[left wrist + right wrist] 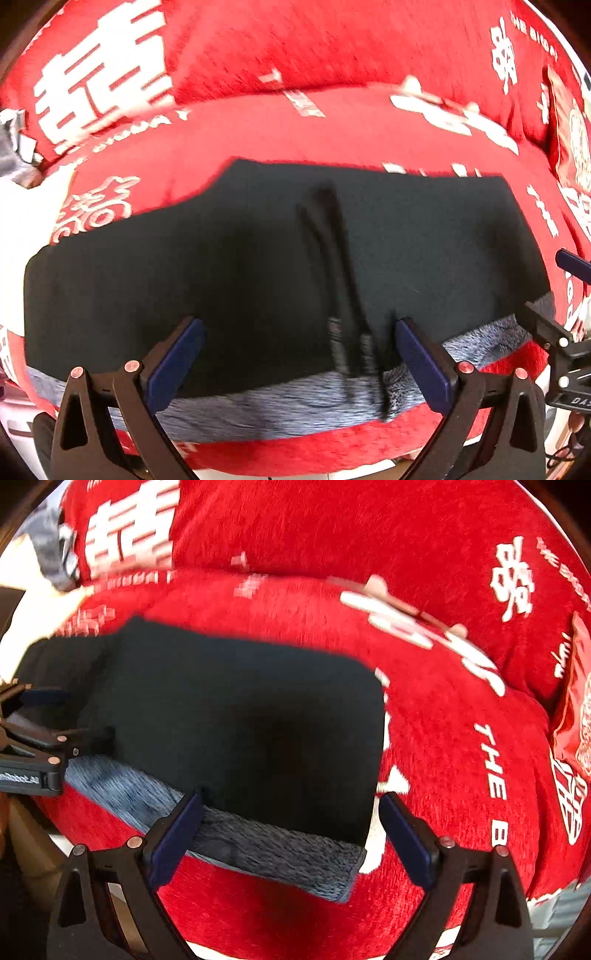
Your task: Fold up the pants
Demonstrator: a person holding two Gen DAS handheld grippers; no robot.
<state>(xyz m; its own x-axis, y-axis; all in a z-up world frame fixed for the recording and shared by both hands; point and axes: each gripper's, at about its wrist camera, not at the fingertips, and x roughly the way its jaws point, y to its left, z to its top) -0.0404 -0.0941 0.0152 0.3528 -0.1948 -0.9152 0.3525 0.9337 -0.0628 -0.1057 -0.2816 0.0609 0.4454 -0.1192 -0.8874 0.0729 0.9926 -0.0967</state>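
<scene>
Dark pants (258, 240) lie folded flat on a red sofa cover (332, 44), their grey fleecy lining (258, 402) showing along the near edge. Two black drawstrings (343, 280) run down the middle. My left gripper (301, 354) hangs open over the near edge, the drawstring ends between its blue pads (177, 358) without touching them. In the right wrist view, my right gripper (291, 834) is open above the right near corner of the pants (240, 720) and the lining (277, 853). Each gripper shows at the edge of the other's view: the right gripper (569, 295), the left gripper (48, 720).
The red cover (461, 738) bears white lettering and rises into a backrest behind the pants. A red printed cushion (576, 701) leans at the far right. Grey cloth (55, 554) lies at the far left. The sofa's front edge runs just below the pants.
</scene>
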